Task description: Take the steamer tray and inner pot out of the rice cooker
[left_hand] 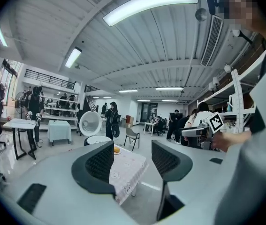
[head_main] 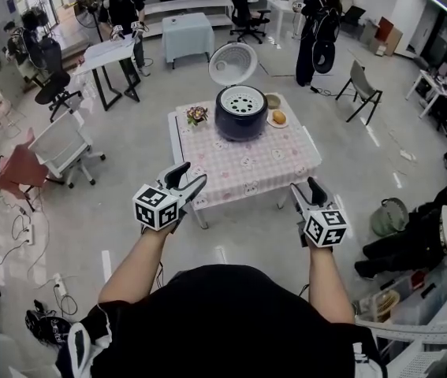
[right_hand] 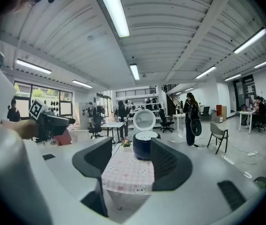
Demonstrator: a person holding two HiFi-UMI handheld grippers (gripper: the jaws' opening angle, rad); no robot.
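Two grippers up, both empty, both short of the desk.

Head view: pink checked desk ahead on open floor. Rice cooker stands by the far edge, about midway along it, lid swung up and back. Steamer tray, pale and perforated, sits in the cooker's mouth. Inner pot is under the tray and cannot be made out. Small bunch of flowers at the far left corner, near the cooker. Plate with a bun just beside the cooker, toward the far right corner. Left gripper hangs off the near left corner, fingers spread. Right gripper hangs off the near right corner. Neither touches desk or cooker.

Left gripper view: fingers stand wide apart, only air and floor between them. A desk corner shows through the gap. Cooker and raised lid lie beyond the left finger, well apart from it. Right gripper's marker cube shows at the right.

Right gripper view: fingers apart, gripping nothing. Desk's near edge is framed in the gap, cooker at the far end, lid upright behind it. Flowers to its left. Left gripper shows at the left.
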